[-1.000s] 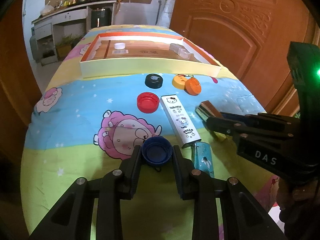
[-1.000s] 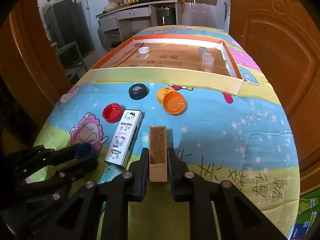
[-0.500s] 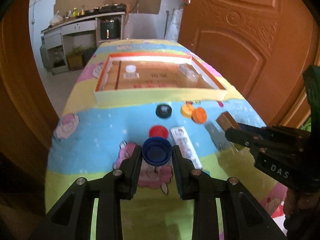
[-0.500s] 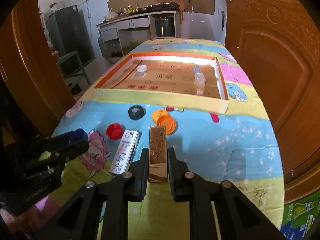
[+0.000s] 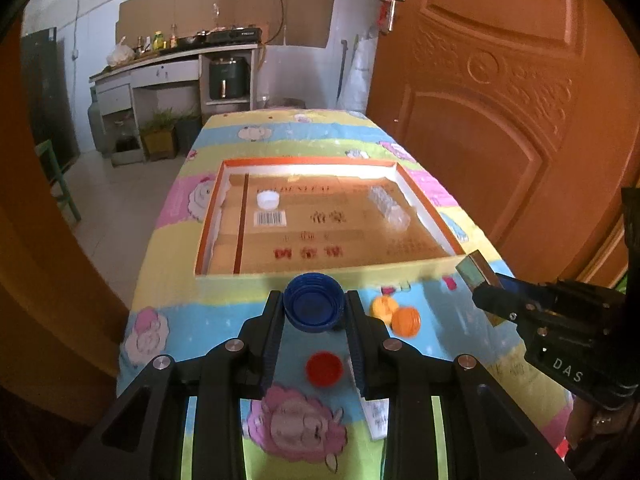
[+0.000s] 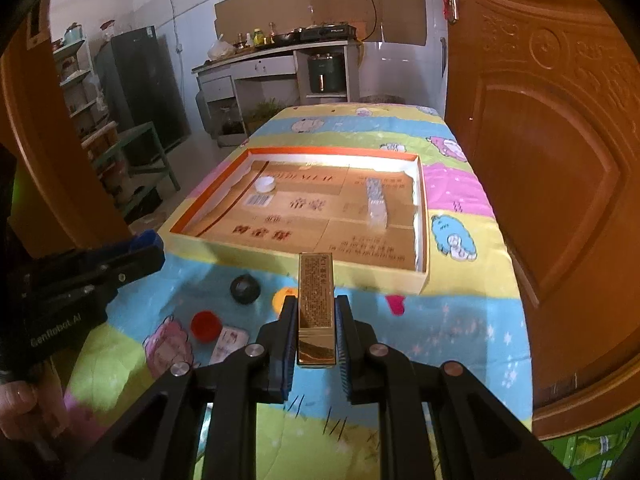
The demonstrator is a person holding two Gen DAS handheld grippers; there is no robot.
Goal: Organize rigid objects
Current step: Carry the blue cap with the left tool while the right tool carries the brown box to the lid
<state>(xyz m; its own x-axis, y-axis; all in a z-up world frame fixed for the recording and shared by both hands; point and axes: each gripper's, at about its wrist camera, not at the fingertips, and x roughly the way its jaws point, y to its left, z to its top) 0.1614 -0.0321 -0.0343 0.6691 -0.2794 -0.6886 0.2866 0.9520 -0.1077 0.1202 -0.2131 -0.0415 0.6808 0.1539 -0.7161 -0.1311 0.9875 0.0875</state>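
My left gripper is shut on a blue bottle cap, held in the air just short of the shallow cardboard tray. The right gripper is shut on a long gold box, also lifted, near the tray's front wall. Each gripper shows in the other's view: the right gripper with the gold box, and the left gripper with the blue cap. In the tray lie a white cap and a clear plastic block.
On the cartoon bedsheet lie a red cap, two orange caps, a black cap and a white Hello Kitty box. A wooden door stands close on the right. A kitchen counter is far behind.
Both grippers have risen off the sheet with the blue cap and the gold box and moved forward toward the tray. The loose caps and white box now lie below and behind the fingertips.
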